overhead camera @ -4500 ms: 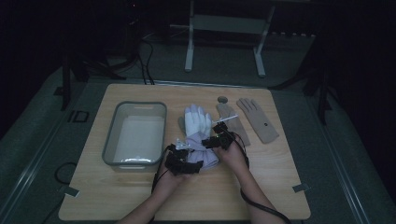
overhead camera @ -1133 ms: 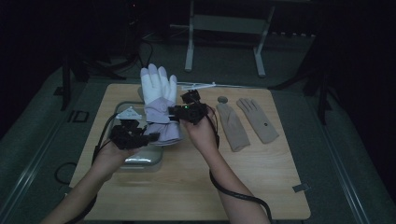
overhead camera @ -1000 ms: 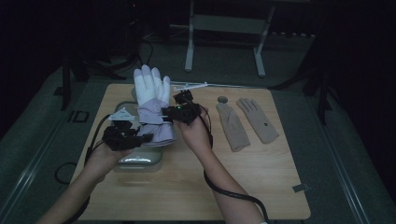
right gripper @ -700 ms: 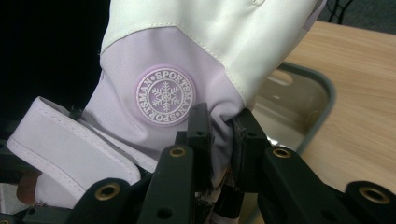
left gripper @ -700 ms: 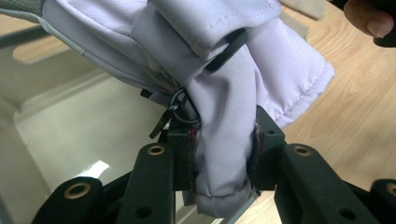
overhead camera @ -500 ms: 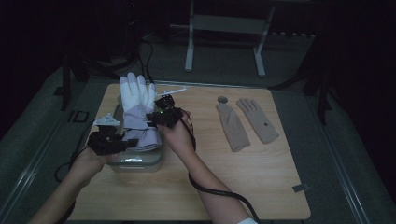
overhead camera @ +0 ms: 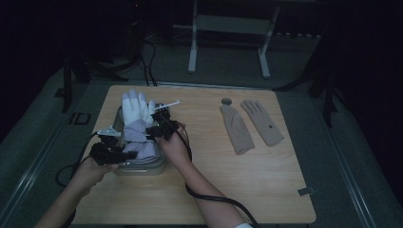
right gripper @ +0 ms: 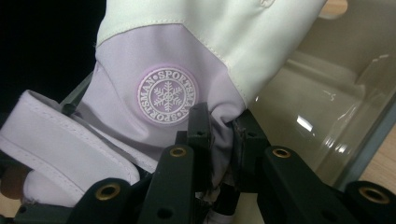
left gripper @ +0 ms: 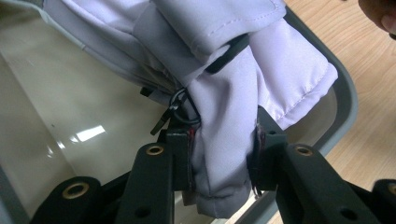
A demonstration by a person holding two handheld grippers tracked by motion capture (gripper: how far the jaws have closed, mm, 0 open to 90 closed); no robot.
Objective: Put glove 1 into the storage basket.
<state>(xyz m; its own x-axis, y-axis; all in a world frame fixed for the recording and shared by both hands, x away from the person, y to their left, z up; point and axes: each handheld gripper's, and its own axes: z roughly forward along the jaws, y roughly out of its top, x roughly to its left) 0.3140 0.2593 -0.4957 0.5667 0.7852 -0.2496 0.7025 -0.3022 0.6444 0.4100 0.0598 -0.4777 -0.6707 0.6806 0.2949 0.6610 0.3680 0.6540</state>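
Note:
A white and lavender padded glove (overhead camera: 135, 118) hangs fingers-up over a clear plastic bin (overhead camera: 142, 168) at the table's left. My left gripper (overhead camera: 126, 153) is shut on the lavender cuff end, and in the left gripper view the glove fabric (left gripper: 224, 107) is bunched between the pads of the left gripper (left gripper: 223, 154). My right gripper (overhead camera: 154, 129) is shut on the glove's side. In the right gripper view the right gripper (right gripper: 224, 135) pinches the lavender cloth just below a round snowflake patch (right gripper: 168, 95). The bin's inside (right gripper: 327, 107) lies below.
Two tan gloves (overhead camera: 236, 128) (overhead camera: 262, 122) lie flat at the table's right, with a small grey disc (overhead camera: 226, 101) beside them. A thin white stick (overhead camera: 167, 103) lies behind the bin. A metal stand (overhead camera: 228, 38) rises beyond the table's far edge.
Both hands carried the glove left and down from above the table's middle to the bin. The grips on it have not changed.

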